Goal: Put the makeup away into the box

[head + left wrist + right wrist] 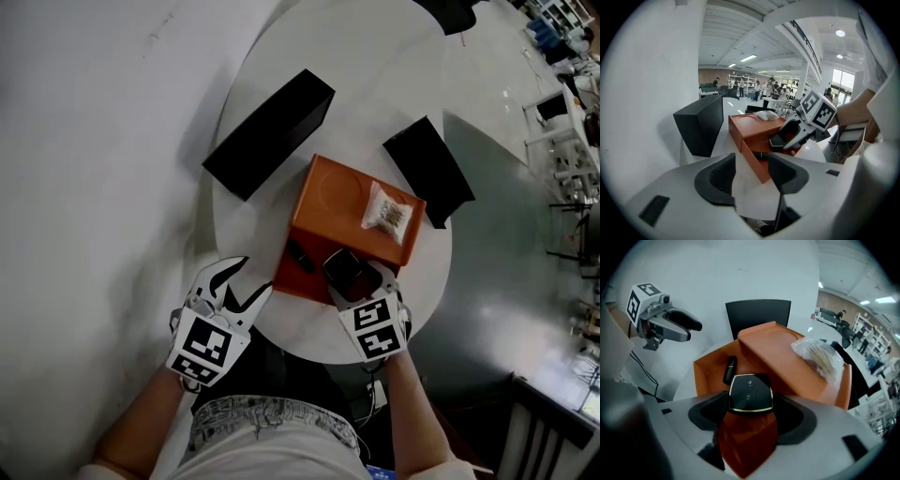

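Two black cartons flank the orange box [309, 202] on the round white table [375, 66]: a long one [270, 131] off its far left side and a shorter one [428, 169] off its far right corner. Both stand apart from the box.

The right gripper [361, 278] is clamped on a square black compact [750, 393] with a thin pale edge line, one pad on each side of it. The compact sits over the open near compartment of the box; whether it touches the floor of the compartment cannot be told.

A slim black lipstick tube [730, 369] already lies in that same compartment, just left of the compact and close beside it. On the far side the compartment ends against a raised orange panel with a round recess pressed into it. A clear bag of pale contents [387, 216] rests on the right end of that panel, well clear of the compact.

The left gripper [247, 279] hangs at the near edge of the table, just beside the box's near left corner. Its jaws are spread wide with nothing between the dark pads [723, 176]; only white tabletop and the box corner show through the gap.
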The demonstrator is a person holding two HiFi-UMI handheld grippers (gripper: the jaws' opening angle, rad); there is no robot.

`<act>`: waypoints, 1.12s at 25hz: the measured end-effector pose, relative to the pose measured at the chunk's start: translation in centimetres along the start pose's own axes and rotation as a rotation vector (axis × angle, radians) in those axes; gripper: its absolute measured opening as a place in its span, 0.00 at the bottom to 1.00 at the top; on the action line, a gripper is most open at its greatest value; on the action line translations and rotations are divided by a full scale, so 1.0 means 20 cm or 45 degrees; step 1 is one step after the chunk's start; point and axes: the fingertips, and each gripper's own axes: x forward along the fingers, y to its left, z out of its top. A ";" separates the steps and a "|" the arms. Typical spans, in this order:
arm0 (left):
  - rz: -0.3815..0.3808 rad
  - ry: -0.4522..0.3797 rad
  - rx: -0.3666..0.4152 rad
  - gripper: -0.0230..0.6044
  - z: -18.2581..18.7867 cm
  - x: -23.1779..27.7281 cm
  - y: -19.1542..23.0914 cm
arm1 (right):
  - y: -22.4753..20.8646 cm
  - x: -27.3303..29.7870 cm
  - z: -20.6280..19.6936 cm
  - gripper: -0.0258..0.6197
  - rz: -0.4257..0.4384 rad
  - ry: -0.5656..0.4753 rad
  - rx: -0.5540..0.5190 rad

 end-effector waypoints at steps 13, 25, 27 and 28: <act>-0.008 0.005 0.013 0.42 0.00 -0.01 -0.04 | 0.01 0.04 -0.04 0.59 -0.038 0.074 -0.018; -0.029 -0.036 0.077 0.42 0.08 -0.05 -0.12 | -0.03 -0.15 0.03 0.58 -0.064 -0.142 0.108; -0.031 -0.051 0.093 0.42 0.11 -0.06 -0.14 | -0.03 -0.21 0.05 0.55 -0.075 -0.190 0.118; -0.032 -0.062 0.102 0.42 0.12 -0.07 -0.15 | -0.03 -0.24 0.06 0.54 -0.081 -0.213 0.123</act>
